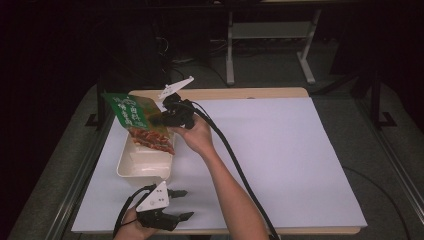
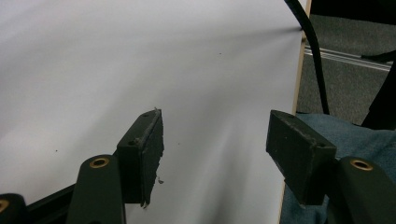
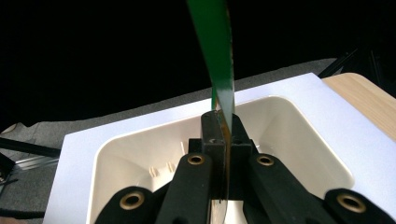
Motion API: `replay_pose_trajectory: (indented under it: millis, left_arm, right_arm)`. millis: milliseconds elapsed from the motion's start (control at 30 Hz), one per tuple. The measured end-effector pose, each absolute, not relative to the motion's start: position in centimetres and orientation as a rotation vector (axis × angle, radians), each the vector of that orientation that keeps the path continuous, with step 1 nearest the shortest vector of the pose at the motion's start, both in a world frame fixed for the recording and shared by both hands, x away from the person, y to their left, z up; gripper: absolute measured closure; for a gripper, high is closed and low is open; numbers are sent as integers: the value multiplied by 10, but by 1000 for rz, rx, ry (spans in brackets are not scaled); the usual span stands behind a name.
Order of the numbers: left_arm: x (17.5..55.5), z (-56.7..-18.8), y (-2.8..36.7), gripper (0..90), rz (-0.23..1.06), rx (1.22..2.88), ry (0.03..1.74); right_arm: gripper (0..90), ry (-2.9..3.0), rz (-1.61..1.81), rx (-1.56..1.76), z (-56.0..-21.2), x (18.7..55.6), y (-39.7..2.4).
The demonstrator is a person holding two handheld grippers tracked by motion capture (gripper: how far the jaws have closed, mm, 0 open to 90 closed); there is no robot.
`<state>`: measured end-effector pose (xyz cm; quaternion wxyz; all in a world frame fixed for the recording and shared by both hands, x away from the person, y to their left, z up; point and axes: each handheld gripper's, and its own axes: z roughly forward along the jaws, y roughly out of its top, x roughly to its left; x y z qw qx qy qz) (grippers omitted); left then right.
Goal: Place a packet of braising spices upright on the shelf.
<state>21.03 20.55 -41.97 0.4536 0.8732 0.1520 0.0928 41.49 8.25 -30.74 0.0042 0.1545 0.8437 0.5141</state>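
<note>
The right gripper is pinching a flat green and orange printed snack packet by one edge, jaws clamped tight on the foil, and is holding it tilted in the air just above the far end of the cream rectangular plastic tub that is sitting on the white sheet covering the wooden table. In the right gripper view the packet is showing edge-on, thin as a blade and rising straight out of the closed pads, with the tub lying open and apparently empty below. It is looking light and limp, a crinkly film pouch that is probably sagging away from the grip and sliding readily between smooth pads; the sealed border is the sensible place to hold, since the middle likely has brittle contents. The left gripper is resting near the table's front edge, jaws spread apart with nothing between them, well apart from the tub.
</note>
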Motion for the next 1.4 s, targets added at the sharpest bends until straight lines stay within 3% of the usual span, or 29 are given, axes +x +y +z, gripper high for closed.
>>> replay_pose_trajectory:
  millis: [733,1400]
  left_arm:
    - [214,-421,209,361,216,2139,401]
    - [215,-419,211,351,222,2116,420]
  right_arm:
    - [896,2644,1637,570,-330,428,91]
    - [893,2633,1675,630,-352,433,75]
